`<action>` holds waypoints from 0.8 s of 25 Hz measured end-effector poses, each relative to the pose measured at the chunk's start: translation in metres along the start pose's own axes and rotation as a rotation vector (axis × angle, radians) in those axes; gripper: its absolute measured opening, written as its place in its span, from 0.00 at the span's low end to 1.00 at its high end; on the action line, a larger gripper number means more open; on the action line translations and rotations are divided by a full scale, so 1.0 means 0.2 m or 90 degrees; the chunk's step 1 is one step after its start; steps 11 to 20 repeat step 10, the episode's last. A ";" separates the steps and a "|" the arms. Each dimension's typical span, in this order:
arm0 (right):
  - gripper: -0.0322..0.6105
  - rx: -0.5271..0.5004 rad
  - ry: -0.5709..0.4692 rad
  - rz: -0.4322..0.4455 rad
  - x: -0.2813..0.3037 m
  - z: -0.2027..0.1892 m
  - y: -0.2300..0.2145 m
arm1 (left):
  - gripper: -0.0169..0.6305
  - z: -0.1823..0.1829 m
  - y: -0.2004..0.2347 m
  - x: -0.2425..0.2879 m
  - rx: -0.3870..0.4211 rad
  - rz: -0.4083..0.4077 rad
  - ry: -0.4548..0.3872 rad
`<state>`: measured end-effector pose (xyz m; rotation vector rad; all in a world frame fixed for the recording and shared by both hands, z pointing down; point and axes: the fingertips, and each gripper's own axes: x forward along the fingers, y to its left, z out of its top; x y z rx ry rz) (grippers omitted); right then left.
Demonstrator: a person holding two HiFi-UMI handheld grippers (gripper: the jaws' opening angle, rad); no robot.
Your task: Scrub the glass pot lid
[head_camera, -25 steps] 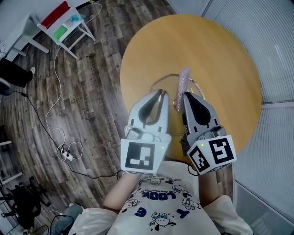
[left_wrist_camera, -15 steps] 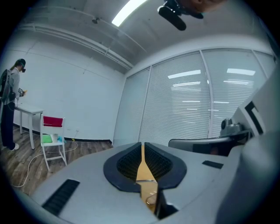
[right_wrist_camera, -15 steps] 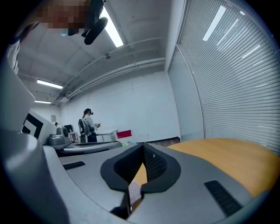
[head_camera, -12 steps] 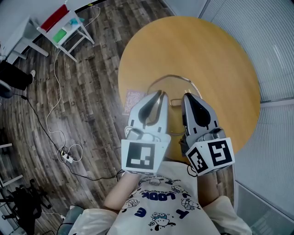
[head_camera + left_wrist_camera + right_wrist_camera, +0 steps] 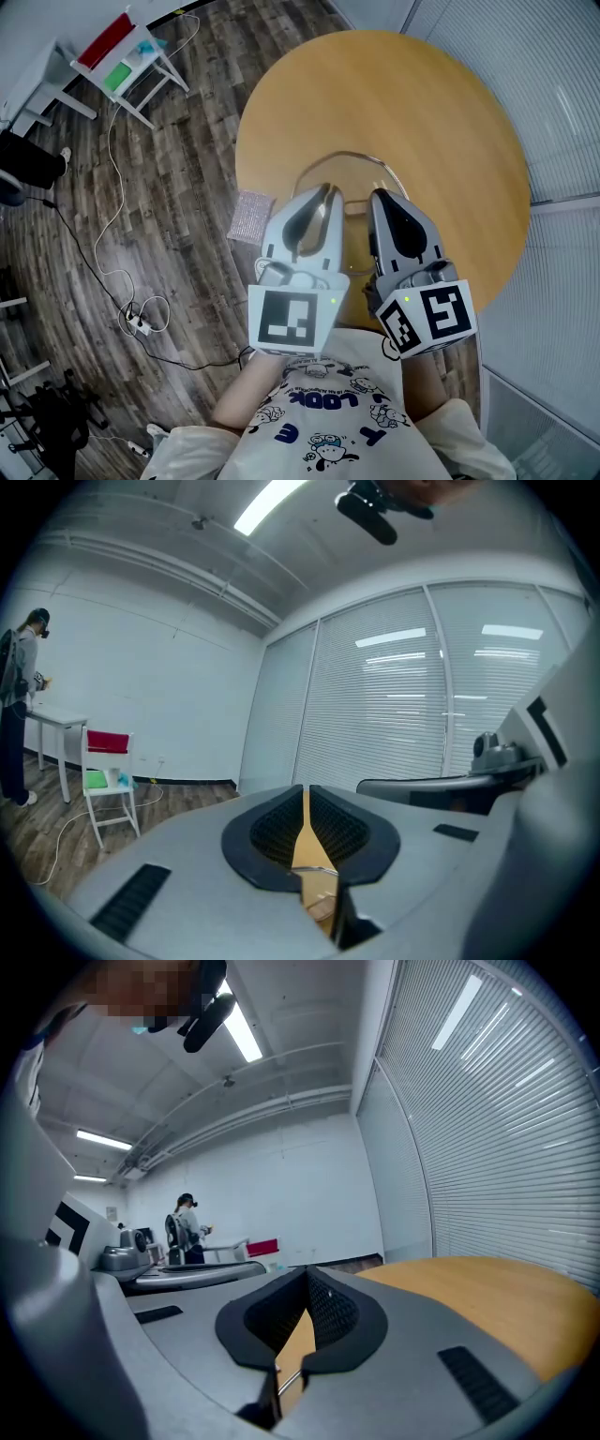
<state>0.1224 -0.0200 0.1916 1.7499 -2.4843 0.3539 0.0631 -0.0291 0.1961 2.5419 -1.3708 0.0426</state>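
Your left gripper [image 5: 327,192] and right gripper [image 5: 380,197] are both pinched together on nothing, over the glass pot lid [image 5: 349,172] at the tabletop's near edge; the scrub pad [image 5: 250,217] is off the left edge, so any scrubbing means fetching it

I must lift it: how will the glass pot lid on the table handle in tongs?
The glass pot lid looks rigid and smooth, so probably slippery. It lies flat on the table, so its thin rim may be hard to catch. Likely breakable if dropped.
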 end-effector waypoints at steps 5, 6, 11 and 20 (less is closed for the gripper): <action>0.09 -0.002 -0.002 -0.004 -0.01 0.01 -0.03 | 0.07 0.00 -0.03 0.01 0.005 -0.002 0.001; 0.09 -0.002 -0.002 -0.005 -0.01 0.01 -0.03 | 0.07 0.01 -0.02 0.02 0.005 -0.001 0.002; 0.09 -0.001 0.002 -0.007 0.01 0.02 -0.05 | 0.07 0.02 -0.01 0.05 0.004 0.000 0.003; 0.09 -0.001 0.002 -0.007 0.01 0.02 -0.05 | 0.07 0.02 -0.01 0.05 0.004 0.000 0.003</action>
